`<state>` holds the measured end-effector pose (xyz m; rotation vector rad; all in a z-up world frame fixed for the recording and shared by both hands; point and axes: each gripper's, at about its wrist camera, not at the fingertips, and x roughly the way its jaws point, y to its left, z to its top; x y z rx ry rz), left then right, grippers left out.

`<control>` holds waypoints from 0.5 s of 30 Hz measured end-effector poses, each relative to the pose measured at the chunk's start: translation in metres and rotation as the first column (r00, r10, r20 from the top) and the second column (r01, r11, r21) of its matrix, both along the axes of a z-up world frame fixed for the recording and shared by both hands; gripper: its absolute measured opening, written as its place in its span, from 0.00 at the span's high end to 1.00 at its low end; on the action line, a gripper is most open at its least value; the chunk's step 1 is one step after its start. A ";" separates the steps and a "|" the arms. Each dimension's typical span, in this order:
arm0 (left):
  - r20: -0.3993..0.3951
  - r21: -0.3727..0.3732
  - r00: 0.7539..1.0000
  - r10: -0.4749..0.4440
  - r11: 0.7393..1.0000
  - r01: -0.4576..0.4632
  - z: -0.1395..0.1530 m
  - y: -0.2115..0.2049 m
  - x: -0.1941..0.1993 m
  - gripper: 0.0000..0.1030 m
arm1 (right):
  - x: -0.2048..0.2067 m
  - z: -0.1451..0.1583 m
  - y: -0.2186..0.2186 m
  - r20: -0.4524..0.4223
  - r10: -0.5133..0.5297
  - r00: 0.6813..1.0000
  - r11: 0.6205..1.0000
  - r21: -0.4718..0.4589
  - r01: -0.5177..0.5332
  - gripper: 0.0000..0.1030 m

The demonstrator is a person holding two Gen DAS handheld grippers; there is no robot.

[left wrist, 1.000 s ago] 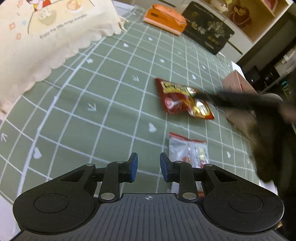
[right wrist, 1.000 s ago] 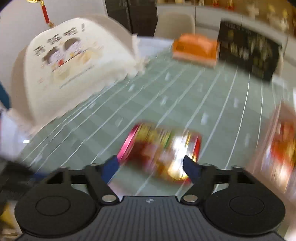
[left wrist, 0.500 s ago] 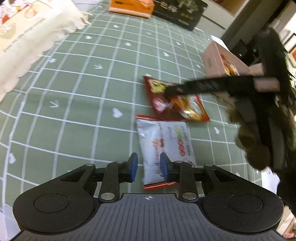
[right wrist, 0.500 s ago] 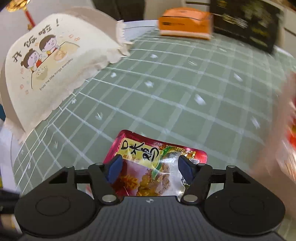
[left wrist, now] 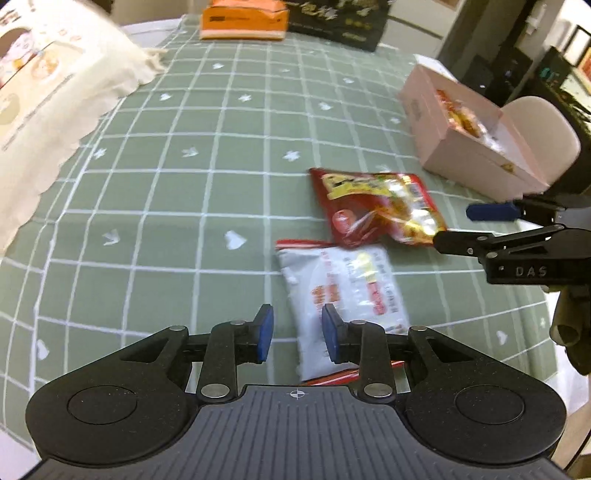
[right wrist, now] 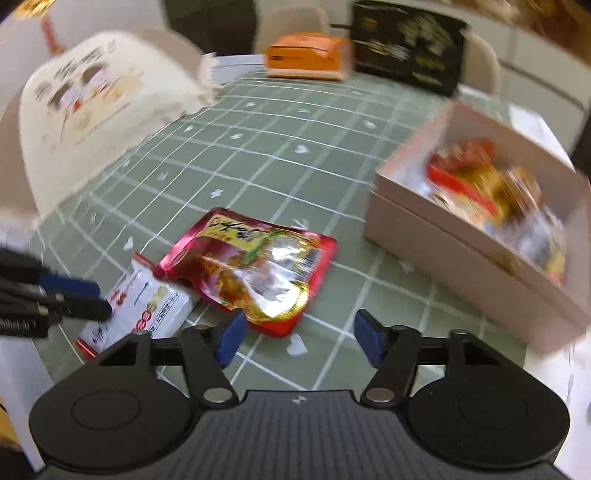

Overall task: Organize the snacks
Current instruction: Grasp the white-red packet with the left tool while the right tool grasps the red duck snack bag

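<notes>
A: Any writing you can read?

B: Only "DAS", raised on the black body of the right gripper (left wrist: 476, 225) where the left wrist view catches it from the side. The red snack packet (left wrist: 376, 206) has yellow characters across its top, and the white snack packet (left wrist: 343, 291) carries red and yellow print, but both are too blurred to read. So is the gold lettering on the black box (right wrist: 406, 44) at the far edge of the table.

A: Where do the 2 packets lie?

B: Flat on the green checked tablecloth (left wrist: 192, 192), the red one's near corner overlapping the white one's far end. The pink box (right wrist: 461, 251) stands well to their right, open, with more snack bags inside.

A: And the left gripper (left wrist: 293, 334)?

B: Its blue pads are set at a narrow gap, holding nothing. The right pad lies over the white packet's near end, the left pad over bare cloth just beside it. I cannot tell whether the pads touch the packet.

A: The right one?

B: Spread wide and empty in its own view (right wrist: 299, 339). The red packet (right wrist: 255, 269) sits just ahead of its left finger, its near corner close to that pad; the right finger is over bare cloth.

A: Anything else?

B: An orange box (left wrist: 243, 18) beside the black one, and a cream cover with cartoon figures (right wrist: 96, 96) at far left.
</notes>
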<state>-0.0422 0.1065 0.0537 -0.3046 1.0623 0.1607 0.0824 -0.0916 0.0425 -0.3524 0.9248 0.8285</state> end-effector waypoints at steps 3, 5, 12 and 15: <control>-0.009 0.008 0.999 0.039 0.999 -0.039 0.001 0.011 -0.006 0.66 | -0.006 -0.006 0.030 0.098 0.116 0.988 0.993 -0.042 -0.112 0.34; -0.007 0.017 0.998 0.061 0.998 -0.060 0.004 0.015 -0.011 0.68 | -0.004 -0.009 0.051 0.162 0.167 0.973 0.985 -0.070 -0.157 0.29; 0.009 -0.017 0.999 0.036 0.999 -0.035 0.017 0.006 -0.021 0.68 | 0.009 -0.015 0.114 0.210 0.293 0.933 0.956 -0.079 -0.283 0.18; 0.008 -0.016 1.000 0.014 1.000 -0.014 0.017 -0.006 -0.018 0.68 | 0.014 -0.020 0.122 0.244 0.248 0.937 0.969 -0.075 -0.237 0.14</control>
